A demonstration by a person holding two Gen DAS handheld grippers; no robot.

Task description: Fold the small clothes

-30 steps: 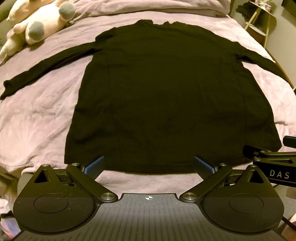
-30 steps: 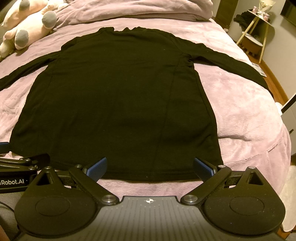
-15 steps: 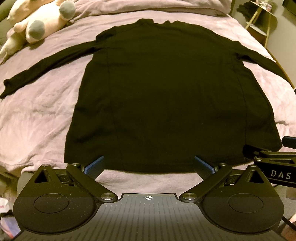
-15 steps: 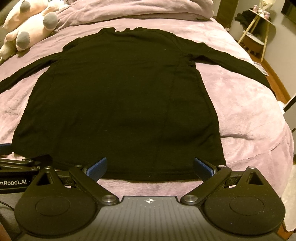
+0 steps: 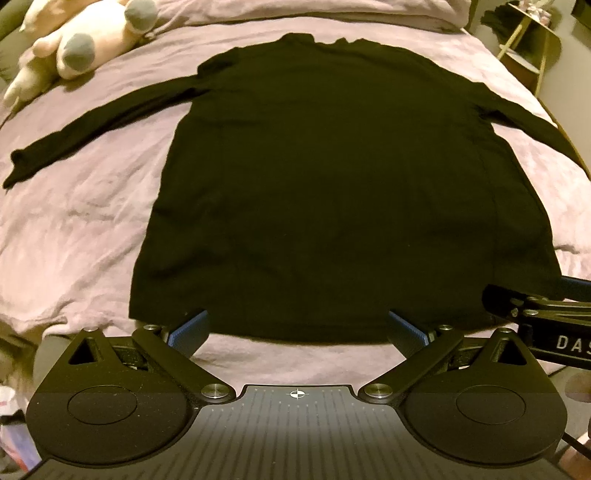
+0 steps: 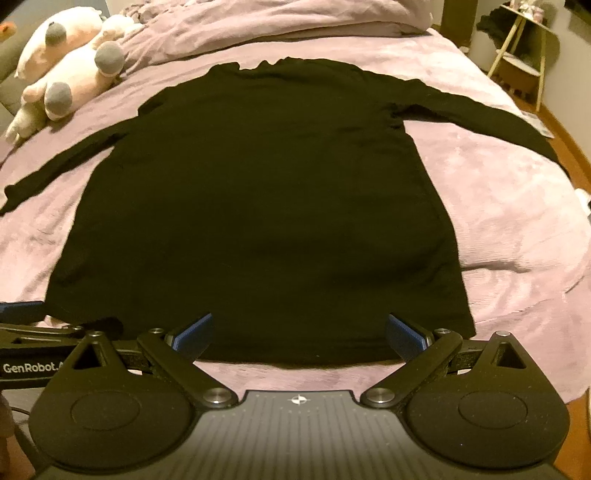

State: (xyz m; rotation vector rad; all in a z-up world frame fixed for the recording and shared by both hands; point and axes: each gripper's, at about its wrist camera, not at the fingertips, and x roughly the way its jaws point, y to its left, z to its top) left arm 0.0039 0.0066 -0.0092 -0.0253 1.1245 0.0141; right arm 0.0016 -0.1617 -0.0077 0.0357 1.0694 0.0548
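Note:
A black long-sleeved top lies flat on the pink bedspread, collar at the far end, hem nearest me, both sleeves spread out to the sides. It also fills the right wrist view. My left gripper is open and empty, hovering just before the hem. My right gripper is open and empty, also at the hem. Each gripper shows at the edge of the other's view: the right one, the left one.
A white plush toy lies at the far left of the bed, also in the right wrist view. Pillows lie along the head. A small side table stands at the far right, beyond the bed's right edge.
The left gripper has barely moved. The right gripper's view has shifted, so the top sits a little further right and lower in it. Both grippers stay open.

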